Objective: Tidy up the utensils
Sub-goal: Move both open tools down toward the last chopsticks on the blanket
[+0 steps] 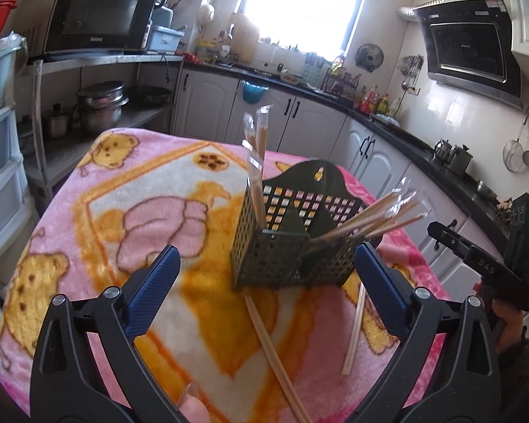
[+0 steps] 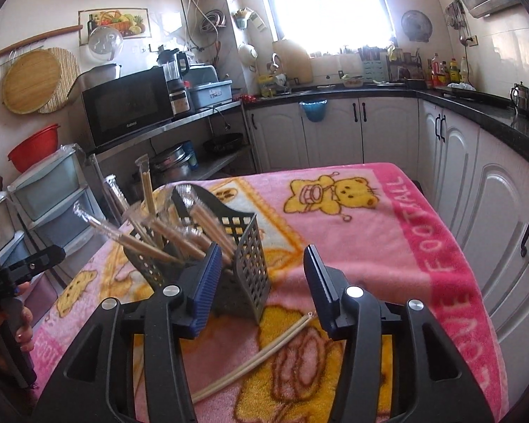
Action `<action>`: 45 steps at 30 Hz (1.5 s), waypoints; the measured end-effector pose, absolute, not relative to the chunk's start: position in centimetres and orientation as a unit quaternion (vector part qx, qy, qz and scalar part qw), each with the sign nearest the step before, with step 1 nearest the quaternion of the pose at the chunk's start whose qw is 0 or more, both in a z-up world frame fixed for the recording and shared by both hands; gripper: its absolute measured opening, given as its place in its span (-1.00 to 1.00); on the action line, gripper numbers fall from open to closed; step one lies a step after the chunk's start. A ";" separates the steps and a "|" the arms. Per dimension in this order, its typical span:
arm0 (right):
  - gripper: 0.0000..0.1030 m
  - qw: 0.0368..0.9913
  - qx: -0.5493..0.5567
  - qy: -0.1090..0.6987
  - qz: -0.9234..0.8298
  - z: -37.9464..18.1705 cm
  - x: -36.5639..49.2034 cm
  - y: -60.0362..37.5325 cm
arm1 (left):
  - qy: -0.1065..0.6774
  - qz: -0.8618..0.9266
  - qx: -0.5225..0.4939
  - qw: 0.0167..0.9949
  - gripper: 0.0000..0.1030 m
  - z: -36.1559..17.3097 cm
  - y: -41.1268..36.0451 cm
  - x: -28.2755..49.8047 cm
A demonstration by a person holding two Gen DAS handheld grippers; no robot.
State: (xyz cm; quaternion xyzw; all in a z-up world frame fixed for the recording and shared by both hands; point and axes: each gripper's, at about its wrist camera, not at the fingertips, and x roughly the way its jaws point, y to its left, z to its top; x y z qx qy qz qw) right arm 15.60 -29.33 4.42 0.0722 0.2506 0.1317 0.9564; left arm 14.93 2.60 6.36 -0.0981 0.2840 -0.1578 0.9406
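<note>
A dark perforated utensil basket (image 1: 285, 246) stands on the pink blanket, just beyond my left gripper (image 1: 267, 257), which is open wide with nothing between its blue pads. One wrapped chopstick pair (image 1: 255, 162) stands upright in the basket, and several more (image 1: 370, 218) lean out to the right. Two loose pairs lie on the blanket in front of it (image 1: 275, 349) (image 1: 354, 331). In the right wrist view, my right gripper (image 2: 261, 257) is open, with the basket (image 2: 243, 246) close ahead of its fingertips. A loose pair (image 2: 264, 352) lies below the gripper.
A pink bear-print blanket (image 2: 370, 232) covers the table. Plastic drawers (image 1: 0, 162) stand to its left, and a shelf holds a microwave (image 1: 98, 17) and pots. White cabinets under a dark counter (image 2: 476, 112) run behind and to the right. The other gripper (image 1: 476, 257) is at the right edge.
</note>
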 end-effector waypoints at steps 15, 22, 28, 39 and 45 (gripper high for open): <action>-0.06 0.943 0.056 0.296 0.141 1.4 15.7 -28.2 | 0.334 -0.145 -0.090 0.927 0.78 2.5 2.1 15.9; -0.05 0.937 0.050 0.315 0.142 0.4 16.1 -28.0 | 0.354 -0.146 -0.091 0.919 0.78 1.1 1.6 16.6; -0.05 0.933 0.044 0.329 0.139 -0.5 16.6 -28.1 | 0.372 -0.148 -0.090 0.912 0.78 -0.2 1.1 17.5; -0.05 0.922 0.049 0.365 0.122 -2.7 18.2 -29.0 | 0.408 -0.149 -0.110 0.894 0.73 -2.7 0.5 19.5; -0.05 0.916 0.054 0.380 0.116 -3.8 19.2 -29.6 | 0.426 -0.152 -0.123 0.883 0.42 -3.7 0.0 20.4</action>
